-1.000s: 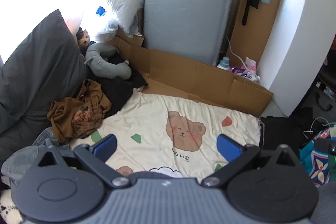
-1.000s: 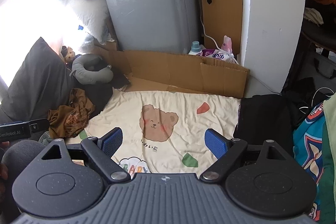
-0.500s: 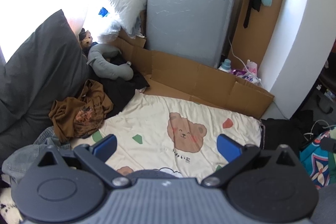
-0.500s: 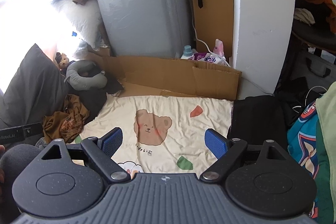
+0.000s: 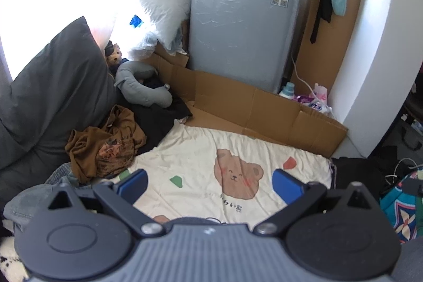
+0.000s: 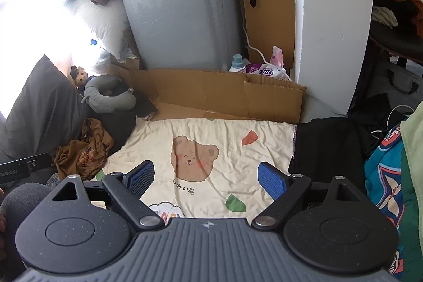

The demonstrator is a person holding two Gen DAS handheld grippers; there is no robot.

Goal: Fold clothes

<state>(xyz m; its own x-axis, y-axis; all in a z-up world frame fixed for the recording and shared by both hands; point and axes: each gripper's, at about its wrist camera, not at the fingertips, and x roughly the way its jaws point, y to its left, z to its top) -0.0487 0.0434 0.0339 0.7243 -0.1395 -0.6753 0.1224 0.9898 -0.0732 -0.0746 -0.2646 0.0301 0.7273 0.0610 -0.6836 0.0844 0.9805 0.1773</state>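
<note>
A cream sheet with a brown bear print (image 5: 224, 155) (image 6: 211, 139) lies flat on the floor ahead of both grippers. At its left edge a crumpled brown garment (image 5: 105, 147) (image 6: 82, 152) sits in a heap, with dark clothes (image 5: 156, 120) behind it. A black garment (image 6: 325, 142) (image 5: 359, 171) lies at the sheet's right edge. My left gripper (image 5: 210, 183) hangs above the near part of the sheet, open, with nothing between its blue pads. My right gripper (image 6: 206, 176) is likewise open and empty over the sheet.
A grey wrapped appliance (image 5: 243, 23) stands at the back behind flattened cardboard (image 5: 264, 107). A dark grey pillow (image 5: 53, 86), a grey neck pillow (image 5: 142, 89) and a white pillow (image 5: 161, 1) crowd the left. A white wall corner (image 6: 333, 25) and a colourful bag (image 6: 388, 176) stand right.
Both views drifted slightly and the scene sits a touch lower and to the right in them. Neither gripper's opening altered and no cloth moved.
</note>
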